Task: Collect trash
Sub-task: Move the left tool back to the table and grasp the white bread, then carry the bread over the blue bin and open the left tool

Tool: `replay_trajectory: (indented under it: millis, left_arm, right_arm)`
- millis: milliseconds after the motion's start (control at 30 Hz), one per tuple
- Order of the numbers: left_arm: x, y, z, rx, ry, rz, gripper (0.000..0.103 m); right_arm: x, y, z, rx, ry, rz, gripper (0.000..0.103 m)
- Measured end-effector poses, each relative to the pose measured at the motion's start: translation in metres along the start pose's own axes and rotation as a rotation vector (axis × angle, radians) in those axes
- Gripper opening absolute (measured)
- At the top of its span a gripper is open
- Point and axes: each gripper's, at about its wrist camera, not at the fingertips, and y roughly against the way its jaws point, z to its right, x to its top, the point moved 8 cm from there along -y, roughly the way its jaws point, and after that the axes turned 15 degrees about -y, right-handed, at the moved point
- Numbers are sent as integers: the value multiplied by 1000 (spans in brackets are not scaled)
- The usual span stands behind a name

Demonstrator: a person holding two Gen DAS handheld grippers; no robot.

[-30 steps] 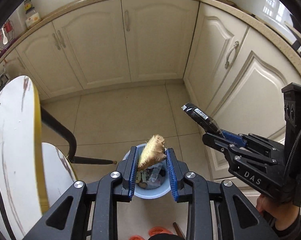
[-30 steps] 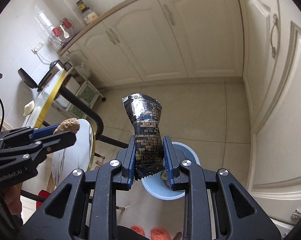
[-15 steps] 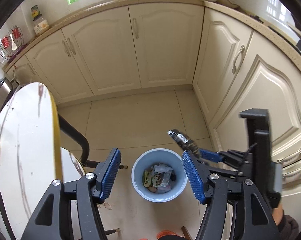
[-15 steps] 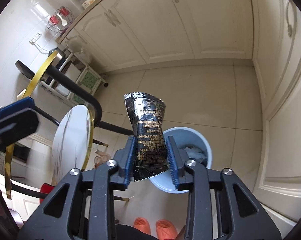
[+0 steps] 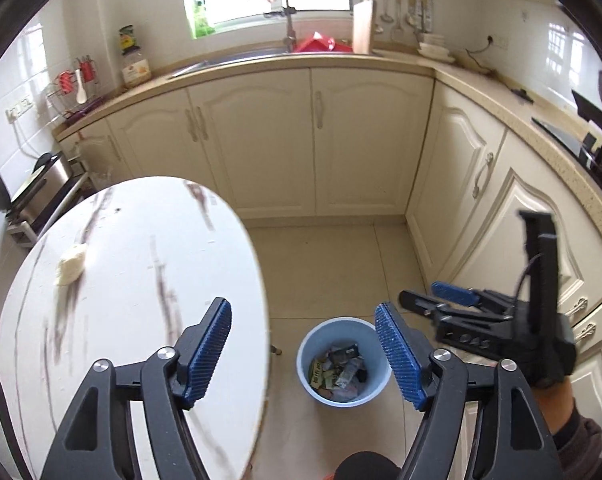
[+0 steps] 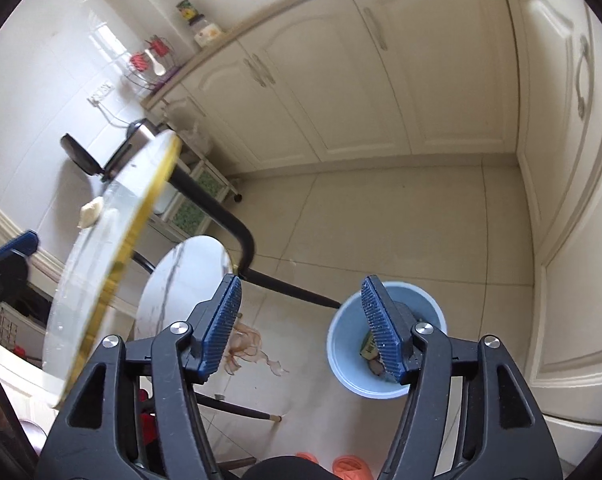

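Observation:
A light blue trash bin [image 5: 343, 360] stands on the tiled floor and holds several wrappers; it also shows in the right wrist view [image 6: 385, 344]. My left gripper [image 5: 303, 344] is open and empty, high above the bin and the edge of the round white table [image 5: 141, 280]. My right gripper [image 6: 301, 320] is open and empty above the bin; it shows in the left wrist view [image 5: 453, 300] to the right of the bin. A pale crumpled scrap [image 5: 72, 265] lies on the table's left part; it also shows in the right wrist view [image 6: 91, 212].
Cream cabinets [image 5: 313, 144] run along the back and right. A lower round stool [image 6: 181, 288] and black table legs [image 6: 237, 232] stand left of the bin. Thin peel-like scraps [image 6: 249, 350] lie on the floor. Orange slippers [image 6: 341, 464] sit at the bottom edge.
My left gripper dropped the tan scrap into the bin, then rose over the table. My right gripper opened and let go of the black wrapper, now out of its jaws.

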Motion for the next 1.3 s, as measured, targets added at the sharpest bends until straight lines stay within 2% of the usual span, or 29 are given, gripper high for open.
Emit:
replay_trajectory:
  millis: [100,200,267,367,433,500,700,933,1033,1100,1133,1167,1200,1300]
  left_arm:
    - [-19,27,-21,25,36,18,76]
    - [-39,49,-50,60,72,24,85]
    - [-49,59,-76,121,93,25,92]
    - [-63,56,-116,204,118,38,96]
    - [-73,48,-147,269,133,22,96]
    - [-79,31,-167,292,143,3,96]
    - [-86,-29,-205,258,232,-68,96]
    - [-82,-74,-218,221,251,-114,96]
    - [-79,-88,-218,219,229,-143,90]
    - [-71,-95,-211,180,225,-134,84]
    - [-66,-98,-214,166,227,-138,76]
    - [-60,-100,-217,154,235,-135,61]
    - [-58,-99,-215,153,235,-129,57]
    - [-55,-94,-213,183,183,-149,53]
  right_arm:
    - [1,22,-41,29,78,41,73]
    - [-2,29,-72,30,138,47,85]
    - [-4,28,-82,16,168,54,85]
    - [-4,19,-82,-12,147,55,85]
    - [-5,10,-71,-42,122,42,85]
    - [-7,1,-60,-75,102,29,86]
    - [-12,-48,2,-179,20,-50,85]
    - [-17,-91,47,-232,-41,-131,85]
    - [-19,-102,57,-240,-51,-147,85]
    - [-20,-108,61,-245,-54,-156,85]
    - [-21,-110,64,-248,-57,-159,85]
    - [-21,-111,67,-248,-59,-162,85]
    - [-22,-112,68,-248,-61,-164,85]
    - [-25,-113,77,-250,-75,-167,85]
